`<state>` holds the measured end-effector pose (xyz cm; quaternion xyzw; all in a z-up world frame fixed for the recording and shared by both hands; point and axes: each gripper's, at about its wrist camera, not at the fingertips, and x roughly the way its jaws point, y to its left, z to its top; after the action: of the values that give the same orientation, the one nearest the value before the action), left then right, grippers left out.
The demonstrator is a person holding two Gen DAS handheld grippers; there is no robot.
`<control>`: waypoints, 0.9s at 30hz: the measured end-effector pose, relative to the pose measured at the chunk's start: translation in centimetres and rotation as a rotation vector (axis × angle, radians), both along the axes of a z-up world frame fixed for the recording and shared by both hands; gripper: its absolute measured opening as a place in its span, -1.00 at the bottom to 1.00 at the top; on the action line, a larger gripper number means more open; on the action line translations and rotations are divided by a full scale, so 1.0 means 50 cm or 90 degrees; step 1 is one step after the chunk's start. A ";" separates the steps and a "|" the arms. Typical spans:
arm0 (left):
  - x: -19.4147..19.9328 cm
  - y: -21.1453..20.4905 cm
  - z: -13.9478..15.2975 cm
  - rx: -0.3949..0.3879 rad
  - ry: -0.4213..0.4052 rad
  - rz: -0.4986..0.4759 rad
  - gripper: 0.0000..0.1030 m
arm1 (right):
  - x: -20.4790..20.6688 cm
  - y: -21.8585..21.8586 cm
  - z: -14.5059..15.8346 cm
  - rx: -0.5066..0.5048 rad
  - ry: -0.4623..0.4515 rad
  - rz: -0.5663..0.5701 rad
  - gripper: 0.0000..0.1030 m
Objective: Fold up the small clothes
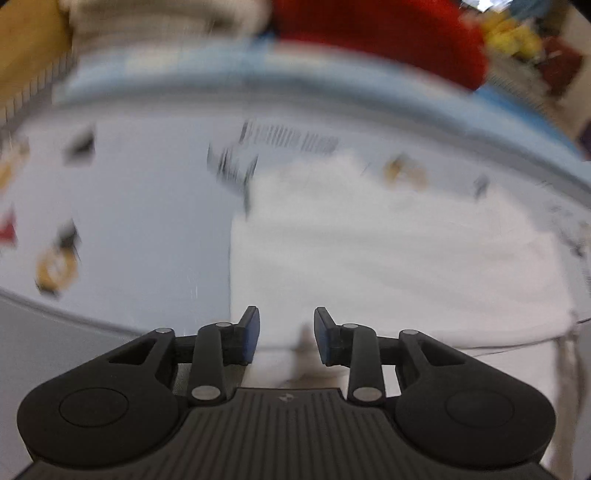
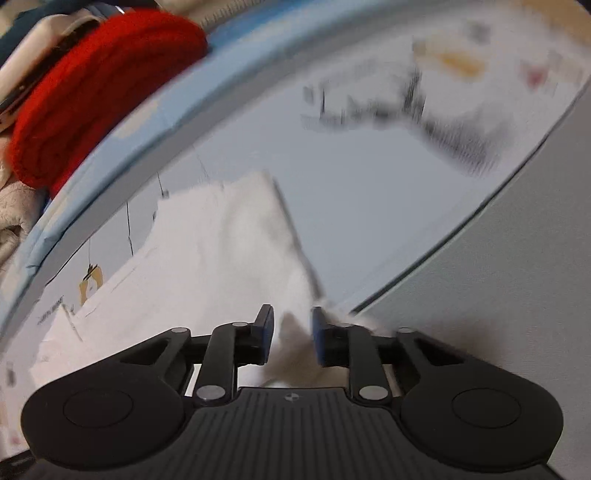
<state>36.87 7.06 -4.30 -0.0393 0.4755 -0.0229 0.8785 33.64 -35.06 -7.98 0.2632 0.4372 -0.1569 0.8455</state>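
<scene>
a pale blue-grey mat [image 1: 140, 206] printed with small blurred pictures covers the work surface, edged by a lighter blue band at the far side; both views are smeared by motion.

nearest in the left wrist view, the left gripper [image 1: 286, 334] has its two blue-padded fingers standing apart with a clear gap. white cloth lies under and in the gap, but the pads do not press on it, so nothing is gripped. one white garment [image 1: 388, 258] lies flat on the mat ahead of the fingers and reaches off to the right, its straight left edge running away from the gripper.

in the right wrist view, the right gripper [image 2: 289, 334] also has two fingers partly apart. a raised fold of the same white garment [image 2: 221, 258] stands between them, against the right pad; whether the pads actually pinch it cannot be told through the blur. the rest of the cloth spreads away to the left over the mat [image 2: 369, 192].

beyond the mat's far band sits one red knitted item [image 1: 388, 33], also seen at upper left in the right view [image 2: 92, 88], with one cream fabric pile [image 1: 166, 18] beside it. one yellow object [image 1: 513, 35] shows further right, too blurred to name.
</scene>
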 end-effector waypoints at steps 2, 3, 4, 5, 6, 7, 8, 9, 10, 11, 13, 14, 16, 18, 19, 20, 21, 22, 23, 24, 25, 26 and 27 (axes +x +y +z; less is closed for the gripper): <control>-0.048 -0.006 0.057 0.004 -0.052 0.003 -0.30 | -0.035 0.019 0.059 -0.052 -0.060 0.025 -0.46; -0.076 -0.007 0.085 0.003 -0.071 0.004 -0.28 | -0.054 0.029 0.089 -0.069 -0.086 0.040 -0.46; -0.104 -0.009 0.111 0.000 -0.087 0.002 -0.18 | -0.073 0.037 0.118 -0.080 -0.109 0.052 -0.46; -0.137 -0.011 0.134 -0.001 -0.099 -0.002 -0.08 | -0.097 0.047 0.151 -0.092 -0.138 0.071 -0.46; -0.174 -0.011 0.154 -0.001 -0.111 -0.006 0.12 | -0.125 0.056 0.183 -0.108 -0.168 0.092 -0.44; -0.214 -0.012 0.172 0.003 -0.125 -0.013 0.25 | -0.158 0.063 0.214 -0.126 -0.197 0.111 -0.41; -0.256 -0.015 0.184 0.009 -0.141 -0.022 0.28 | -0.190 0.068 0.239 -0.142 -0.222 0.126 -0.35; -0.305 -0.015 0.195 0.018 -0.157 -0.035 0.28 | -0.227 0.071 0.261 -0.154 -0.244 0.140 -0.26; -0.361 -0.008 0.214 0.025 -0.170 -0.047 0.28 | -0.264 0.071 0.279 -0.159 -0.261 0.152 -0.23; -0.405 -0.007 0.215 0.030 -0.181 -0.056 0.28 | -0.295 0.068 0.290 -0.160 -0.272 0.162 -0.17; -0.479 -0.002 0.207 0.035 -0.193 -0.068 0.28 | -0.364 0.065 0.297 -0.164 -0.285 0.186 -0.16; -0.510 -0.001 0.193 0.036 -0.199 -0.066 0.28 | -0.392 0.060 0.293 -0.167 -0.285 0.198 -0.16; -0.553 0.001 0.146 0.040 -0.196 -0.059 0.27 | -0.445 0.053 0.269 -0.172 -0.277 0.209 -0.16; -0.555 -0.007 0.098 0.053 -0.100 -0.041 0.14 | -0.487 0.041 0.228 -0.169 -0.256 0.195 -0.15; -0.559 -0.005 0.090 0.025 -0.075 -0.031 0.13 | -0.502 0.041 0.210 -0.169 -0.250 0.187 -0.16; -0.553 -0.001 0.084 -0.009 -0.061 -0.025 0.13 | -0.520 0.038 0.187 -0.168 -0.243 0.177 -0.16; -0.550 0.000 0.081 -0.023 -0.055 -0.023 0.12 | -0.531 0.034 0.161 -0.167 -0.229 0.170 -0.16; -0.548 -0.003 0.079 -0.011 -0.056 -0.023 0.12 | -0.536 0.030 0.136 -0.166 -0.201 0.161 -0.16; -0.548 -0.007 0.077 0.011 -0.058 -0.027 0.12 | -0.536 0.027 0.114 -0.159 -0.162 0.149 -0.16; -0.549 -0.012 0.073 0.029 -0.056 -0.032 0.12 | -0.535 0.021 0.100 -0.145 -0.142 0.142 -0.16; -0.548 -0.012 0.069 0.033 -0.048 -0.035 0.12 | -0.535 0.013 0.090 -0.124 -0.132 0.136 -0.16; -0.549 -0.010 0.066 0.025 -0.040 -0.037 0.12 | -0.534 0.009 0.085 -0.115 -0.129 0.137 -0.16; -0.549 -0.009 0.063 0.013 -0.032 -0.037 0.12 | -0.533 0.012 0.083 -0.119 -0.126 0.139 -0.16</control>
<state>9.42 6.64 -1.15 -0.0155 0.4545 -0.0447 0.8895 7.01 -34.47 -3.85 0.1483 0.3615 -0.0778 0.9172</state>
